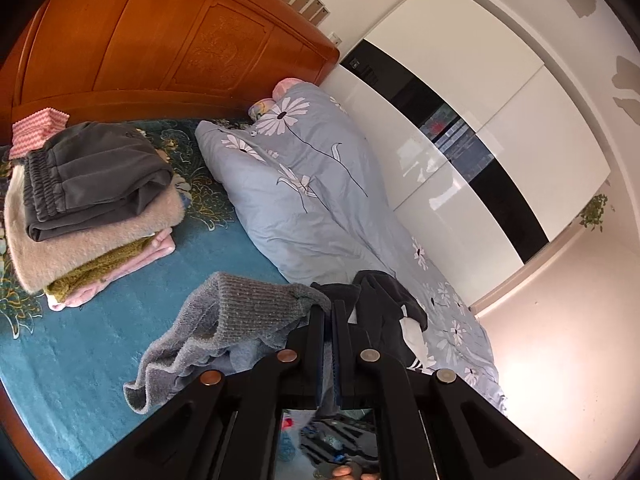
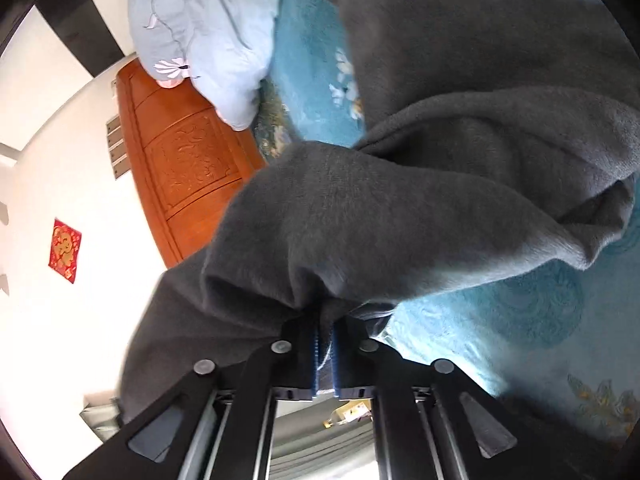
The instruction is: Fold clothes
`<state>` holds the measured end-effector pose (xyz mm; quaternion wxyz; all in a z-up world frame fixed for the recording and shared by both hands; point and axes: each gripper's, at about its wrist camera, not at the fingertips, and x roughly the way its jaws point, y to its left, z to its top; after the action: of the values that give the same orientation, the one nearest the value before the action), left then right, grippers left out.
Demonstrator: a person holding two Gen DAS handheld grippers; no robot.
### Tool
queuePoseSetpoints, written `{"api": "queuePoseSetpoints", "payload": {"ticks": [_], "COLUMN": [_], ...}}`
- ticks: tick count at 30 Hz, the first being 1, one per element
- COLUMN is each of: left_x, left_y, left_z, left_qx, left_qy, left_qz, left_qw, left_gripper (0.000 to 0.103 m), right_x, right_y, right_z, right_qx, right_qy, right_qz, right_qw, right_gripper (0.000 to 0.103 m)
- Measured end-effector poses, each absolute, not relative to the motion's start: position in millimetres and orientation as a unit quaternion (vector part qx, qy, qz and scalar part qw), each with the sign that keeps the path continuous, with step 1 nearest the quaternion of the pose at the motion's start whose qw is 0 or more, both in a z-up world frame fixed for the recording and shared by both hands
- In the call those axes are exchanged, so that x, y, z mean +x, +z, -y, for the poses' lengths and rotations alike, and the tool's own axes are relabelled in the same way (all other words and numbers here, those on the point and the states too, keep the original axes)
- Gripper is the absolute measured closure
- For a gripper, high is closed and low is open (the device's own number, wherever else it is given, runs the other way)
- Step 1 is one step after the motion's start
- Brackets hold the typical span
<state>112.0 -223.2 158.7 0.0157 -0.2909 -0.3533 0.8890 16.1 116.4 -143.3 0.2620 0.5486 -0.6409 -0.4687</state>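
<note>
A light grey ribbed knit sweater point(image 1: 240, 312) hangs crumpled over the teal bed cover point(image 1: 100, 340). My left gripper point(image 1: 330, 306) is shut on its upper edge, and cloth shows between the pads. A black garment with white stripes point(image 1: 384, 300) lies just behind the fingers. In the right wrist view a dark grey fleece garment point(image 2: 440, 160) fills most of the frame. My right gripper point(image 2: 326, 320) is shut on a bunched fold of it, and the rest drapes above the teal bed cover point(image 2: 500, 320).
A stack of folded clothes point(image 1: 92, 200) with dark grey trousers on top sits near the wooden headboard point(image 1: 140, 40). A pale blue flowered duvet point(image 1: 304, 184) runs along the bed's far side beside a glossy white wardrobe point(image 1: 460, 120). A red paper decoration point(image 2: 65, 250) hangs on the wall.
</note>
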Motion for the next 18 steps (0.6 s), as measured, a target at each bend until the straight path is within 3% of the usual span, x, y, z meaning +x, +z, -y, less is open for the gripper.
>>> {"api": "queuePoseSetpoints", "payload": {"ticks": [5, 7, 13, 16, 18], "left_x": [94, 78, 39, 38, 39], "left_y": [134, 130, 214, 254, 257], "left_z": [203, 179, 93, 69, 63], "left_qx": [-0.324, -0.334, -0.254, -0.222, -0.225], "left_qy": [0.868, 0.860, 0.863, 0.869, 0.878], "left_qz": [0.372, 0.375, 0.352, 0.321, 0.298], "left_qw": [0.057, 0.091, 0.259, 0.303, 0.300], "left_gripper": [0.100, 0.100, 0.099, 0.099, 0.099], "right_x": [4, -3, 36, 104, 141], "right_y": [-67, -8, 234, 332, 363], "right_z": [-201, -245, -332, -340, -342], "right_qx": [0.447, 0.391, 0.183, 0.044, -0.012], "right_qy": [-0.565, -0.633, -0.831, -0.893, -0.909], "right_qz": [0.634, 0.601, 0.408, 0.288, 0.239], "right_qw": [0.281, 0.291, 0.330, 0.345, 0.342], "right_gripper": [0.100, 0.100, 0.100, 0.100, 0.100]}}
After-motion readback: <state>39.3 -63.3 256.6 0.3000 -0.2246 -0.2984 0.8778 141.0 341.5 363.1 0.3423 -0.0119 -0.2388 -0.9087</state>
